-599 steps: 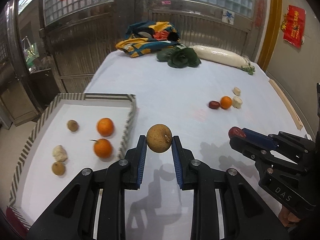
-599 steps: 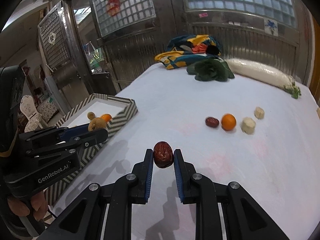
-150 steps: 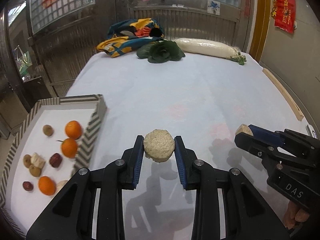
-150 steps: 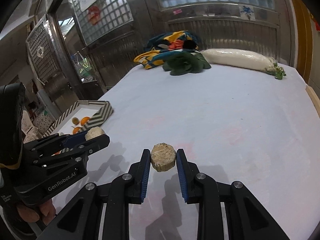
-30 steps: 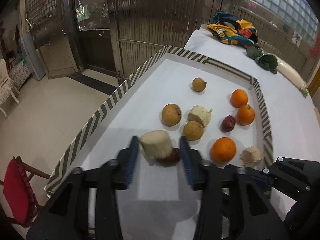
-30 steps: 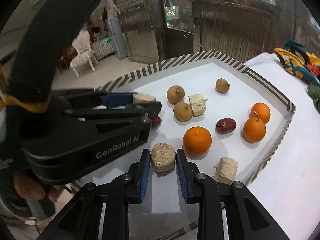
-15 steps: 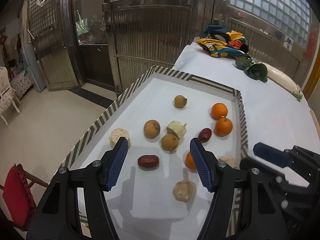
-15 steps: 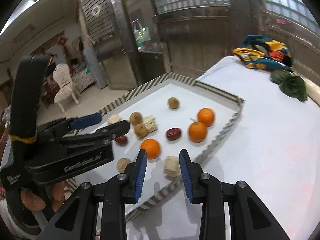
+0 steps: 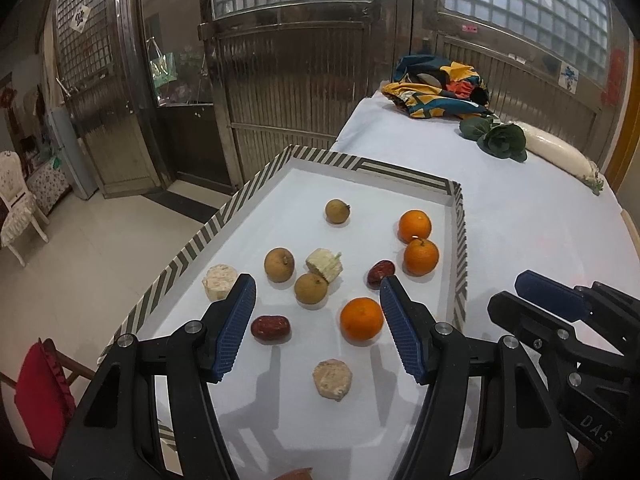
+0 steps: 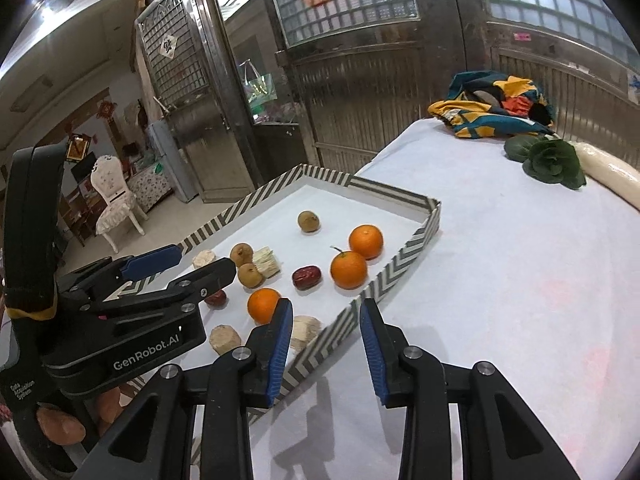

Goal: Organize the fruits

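Two claws hang above the near end of the tray (image 9: pixel 458 240), and both are spread wide with nothing between the pads. We hold the left claw (image 9: pixel 316 312) over the tray interior; the right claw (image 10: pixel 324 332) sits over the tray's striped right wall, partly above the worktop (image 10: pixel 520 264).

All the fruit we can see lies inside the tray: three oranges (image 9: pixel 421 256), three small brown round fruits (image 9: pixel 279 265), two red dates (image 9: pixel 270 327), and pale cut chunks (image 9: pixel 332 379). We judge the raised walls are there to stop round pieces rolling off.

On the far worktop, only a cloth bundle (image 9: pixel 434 90), a leafy green (image 9: pixel 500 142) and a white radish (image 9: pixel 558 156) are visible. We judge the sorting done or nearly so.
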